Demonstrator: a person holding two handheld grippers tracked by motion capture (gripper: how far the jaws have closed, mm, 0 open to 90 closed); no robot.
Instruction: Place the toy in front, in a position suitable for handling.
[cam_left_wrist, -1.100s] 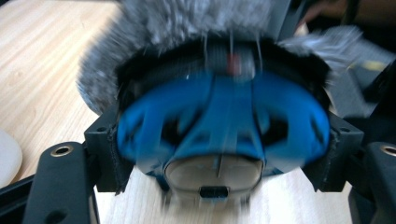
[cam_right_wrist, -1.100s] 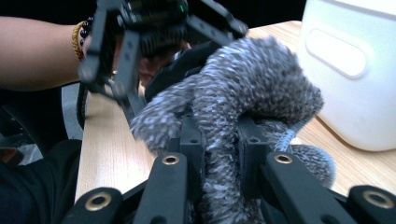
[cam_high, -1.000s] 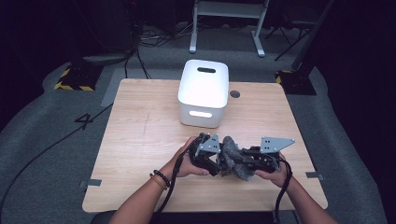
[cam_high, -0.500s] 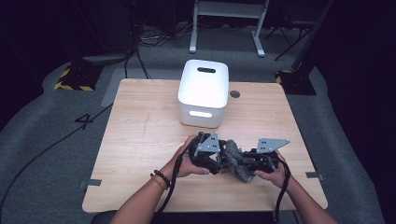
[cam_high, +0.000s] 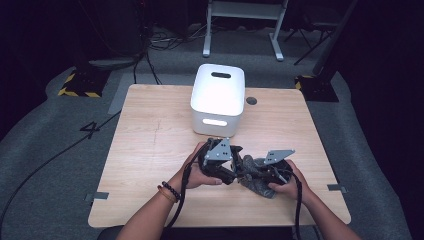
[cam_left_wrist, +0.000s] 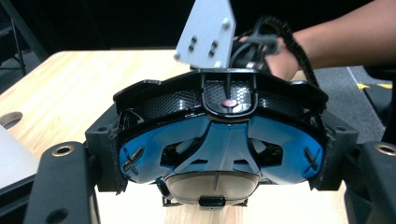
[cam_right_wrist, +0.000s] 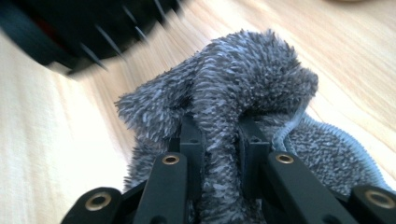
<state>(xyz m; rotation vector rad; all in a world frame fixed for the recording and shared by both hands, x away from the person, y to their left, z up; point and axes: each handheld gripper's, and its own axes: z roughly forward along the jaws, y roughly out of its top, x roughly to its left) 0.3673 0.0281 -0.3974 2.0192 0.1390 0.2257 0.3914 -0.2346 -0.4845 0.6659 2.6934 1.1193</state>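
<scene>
On the wooden table (cam_high: 150, 140), near the front edge, my left gripper (cam_high: 231, 167) is shut on a black and blue shell-like object (cam_high: 236, 161) with honeycomb mesh. The left gripper view looks straight at that object (cam_left_wrist: 219, 140), with my left gripper (cam_left_wrist: 219, 189) clamping its two sides. My right gripper (cam_high: 262, 176) is shut on a fold of a grey fluffy cloth (cam_high: 256, 184) right beside the object. In the right gripper view the cloth (cam_right_wrist: 243, 84) bulges up between the jaws of my right gripper (cam_right_wrist: 219, 140), and the dark object (cam_right_wrist: 60, 32) is a blur at top left.
A white box (cam_high: 218, 100) with a slot in its top stands at the middle back of the table. A small round hole (cam_high: 251, 100) lies just right of it. Dark floor with cables and stands surrounds the table.
My right gripper has come down and slightly left with the cloth, closer to the object in the left gripper. The left hand has barely shifted.
</scene>
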